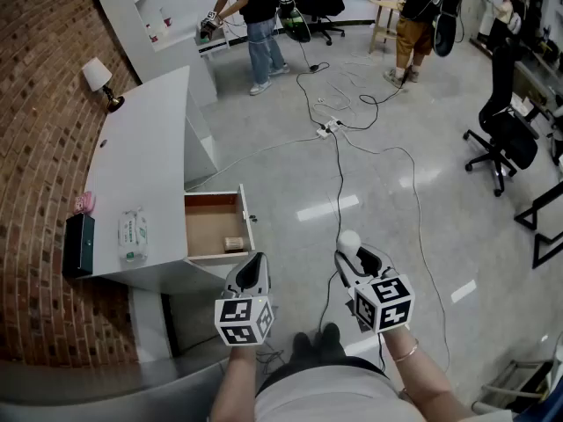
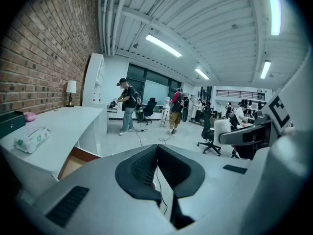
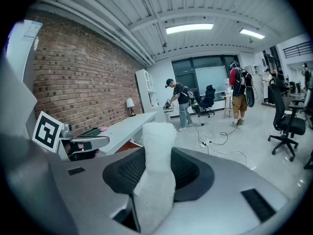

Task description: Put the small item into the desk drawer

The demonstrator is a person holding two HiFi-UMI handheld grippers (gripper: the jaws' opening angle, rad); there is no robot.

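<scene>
A white desk (image 1: 149,148) stands at the left against a brick wall, with its wooden drawer (image 1: 211,229) pulled open toward me. A small tan box (image 1: 233,243) lies in the drawer's near corner. My right gripper (image 1: 351,255) is shut on a white, soft, roll-like item (image 1: 348,241) that sticks up between the pads (image 3: 188,173); the right gripper view shows this item (image 3: 157,151) upright in front of the camera. My left gripper (image 1: 255,267) hovers just below the drawer's front, shut and holding nothing. In the left gripper view the drawer (image 2: 73,161) shows at lower left.
On the desk lie a white tissue packet (image 1: 134,234), a dark green box (image 1: 79,244), a pink thing (image 1: 84,202) and a lamp (image 1: 98,77). Cables and a power strip (image 1: 327,130) cross the floor. An office chair (image 1: 506,139) stands right; people work at the far end.
</scene>
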